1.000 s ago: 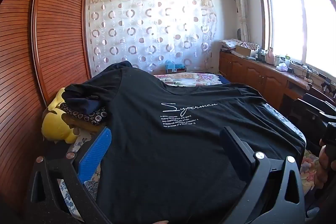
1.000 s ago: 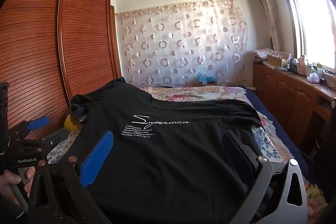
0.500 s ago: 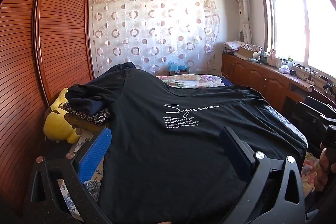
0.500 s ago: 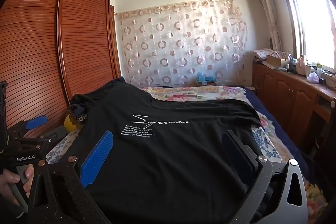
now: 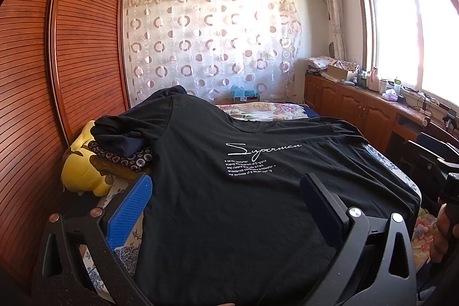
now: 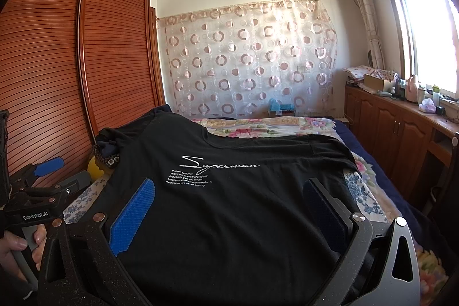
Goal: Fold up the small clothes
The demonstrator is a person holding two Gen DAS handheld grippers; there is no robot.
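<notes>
Left wrist view drifted slightly right since a second ago; left gripper (image 5: pixel 226 208) fingers were spread, empty, above the black T-shirt (image 5: pixel 246 191) lying flat on the bed (image 5: pixel 258 109). Right wrist view barely moved; right gripper (image 6: pixel 229 208) fingers equally released, so folding hadn't begun.

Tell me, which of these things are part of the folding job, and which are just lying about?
Part of the job:
black T-shirt, spread on the bed
left tongs, open
right tongs, open

Just lying about:
yellow plush toy
patterned dark cloth
bottles on the sideboard
</notes>
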